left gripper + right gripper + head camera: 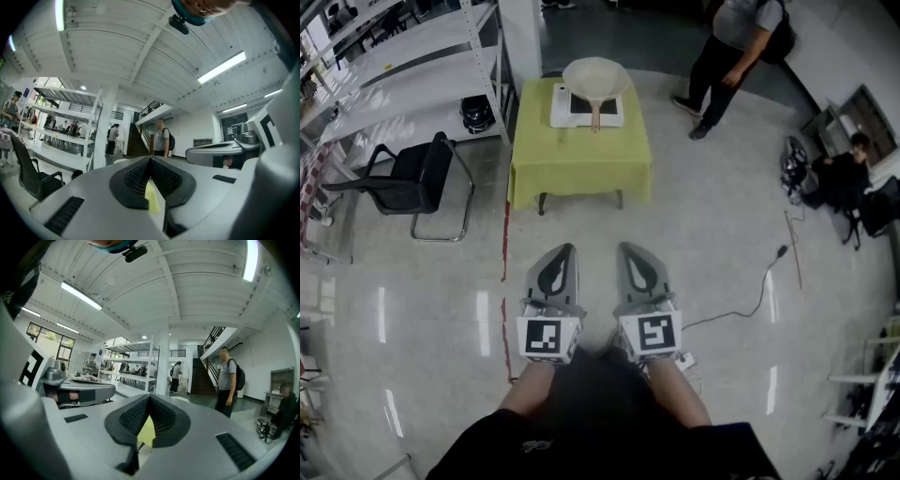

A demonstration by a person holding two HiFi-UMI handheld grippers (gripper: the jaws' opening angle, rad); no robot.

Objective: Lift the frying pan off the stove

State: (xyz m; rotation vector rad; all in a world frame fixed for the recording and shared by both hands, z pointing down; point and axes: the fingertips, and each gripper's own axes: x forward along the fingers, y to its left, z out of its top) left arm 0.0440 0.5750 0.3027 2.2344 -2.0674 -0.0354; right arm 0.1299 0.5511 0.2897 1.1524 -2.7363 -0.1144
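Note:
A cream frying pan [596, 77] sits on a white stove [617, 112], its handle [595, 118] pointing toward me. The stove stands on a small table under a yellow-green cloth [581, 159]. My left gripper [565, 249] and right gripper [627, 247] hang side by side close to my body, well short of the table, above bare floor. Both are shut with nothing between the pads. In the left gripper view the jaws [150, 159] meet at the tip, and a sliver of the cloth [152, 199] shows below. The right gripper view shows its jaws [149, 397] meeting the same way.
A black chair [408, 178] and white shelving [412, 56] stand to the left of the table. A person [731, 52] stands at the back right, and another sits at the far right [853, 169]. A cable [759, 291] lies on the floor right; red tape [504, 281] runs left.

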